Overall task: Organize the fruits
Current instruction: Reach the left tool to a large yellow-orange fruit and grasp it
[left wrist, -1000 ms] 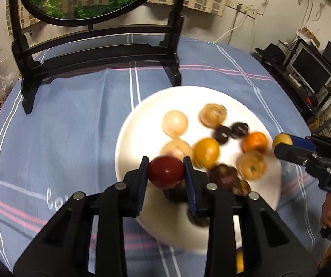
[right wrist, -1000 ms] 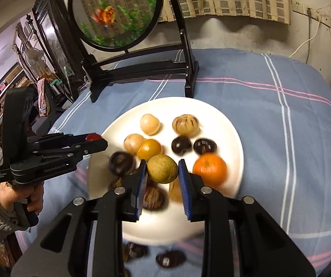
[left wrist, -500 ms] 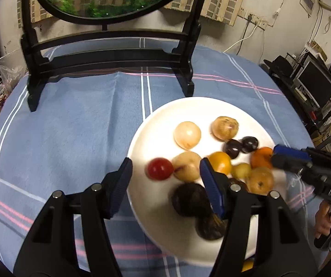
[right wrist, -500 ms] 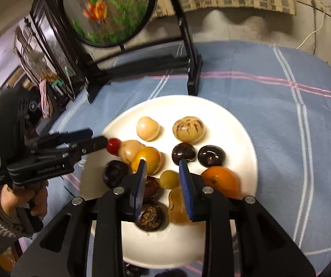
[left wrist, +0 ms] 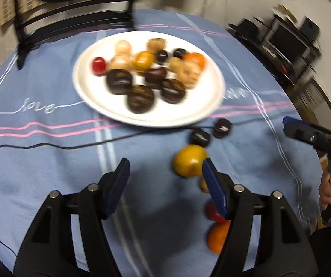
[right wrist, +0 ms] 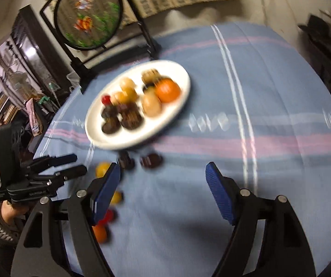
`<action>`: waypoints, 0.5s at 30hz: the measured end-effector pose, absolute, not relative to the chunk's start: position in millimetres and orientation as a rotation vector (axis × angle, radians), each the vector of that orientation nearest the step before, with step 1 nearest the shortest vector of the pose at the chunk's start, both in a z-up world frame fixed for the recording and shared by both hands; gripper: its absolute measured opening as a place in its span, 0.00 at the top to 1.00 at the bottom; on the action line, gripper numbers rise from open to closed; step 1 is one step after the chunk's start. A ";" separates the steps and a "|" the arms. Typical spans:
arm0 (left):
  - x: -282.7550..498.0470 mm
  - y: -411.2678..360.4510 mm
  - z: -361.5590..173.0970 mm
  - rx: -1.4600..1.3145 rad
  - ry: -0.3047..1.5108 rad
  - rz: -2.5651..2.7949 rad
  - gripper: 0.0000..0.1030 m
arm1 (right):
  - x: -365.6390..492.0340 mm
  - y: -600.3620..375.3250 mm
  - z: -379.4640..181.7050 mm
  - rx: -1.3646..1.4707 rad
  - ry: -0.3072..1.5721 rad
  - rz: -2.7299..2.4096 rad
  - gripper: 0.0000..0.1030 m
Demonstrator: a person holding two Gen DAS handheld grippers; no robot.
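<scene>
A white plate (left wrist: pixel 91 106) (right wrist: pixel 177 106) holds several fruits, among them a red one (left wrist: pixel 99 65) and an orange (right wrist: pixel 167 90). Loose fruits lie on the blue cloth in front of it: two dark ones (left wrist: pixel 200 136) (left wrist: pixel 222 124), a yellow one (left wrist: pixel 189 164), a small yellow one (left wrist: pixel 203 184), a red one (left wrist: pixel 212 212) and an orange one (left wrist: pixel 217 237). My left gripper (left wrist: pixel 165 180) is open and empty, its right finger beside the yellow fruit. My right gripper (right wrist: pixel 163 184) is open and empty over bare cloth. Both views are blurred.
A round picture on a black stand (right wrist: pixel 87 20) stands behind the plate. A thin black cable (left wrist: pixel 73 146) crosses the cloth in front of the plate. The table edge lies to the right, with shelves and screens (left wrist: pixel 287 41) beyond.
Both grippers have let their fruits go on the plate, opened wide and pulled back toward the near side of the table. The loose fruits on the cloth have come into view.
</scene>
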State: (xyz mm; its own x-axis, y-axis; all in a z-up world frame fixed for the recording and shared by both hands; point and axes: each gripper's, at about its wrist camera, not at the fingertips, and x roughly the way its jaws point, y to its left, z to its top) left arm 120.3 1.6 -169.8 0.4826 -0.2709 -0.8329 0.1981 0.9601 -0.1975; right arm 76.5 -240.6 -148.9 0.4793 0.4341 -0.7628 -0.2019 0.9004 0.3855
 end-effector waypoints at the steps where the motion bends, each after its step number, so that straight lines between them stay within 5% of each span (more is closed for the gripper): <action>1: 119.3 -5.2 -169.7 -0.064 1.026 -0.302 0.33 | 69.6 -245.7 -150.9 0.269 1.014 0.378 0.25; 15: 140.6 -16.2 -205.9 -0.091 1.075 -0.299 0.36 | 36.7 -275.2 -134.6 0.247 0.999 0.276 0.25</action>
State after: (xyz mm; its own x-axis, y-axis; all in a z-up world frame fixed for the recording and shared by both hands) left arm 140.6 -16.2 -205.9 0.4399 -0.2848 -0.8517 0.1964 0.9559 -0.2182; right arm 36.7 -275.2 -134.6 0.5121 0.3391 -0.7892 -0.1151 0.9376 0.3281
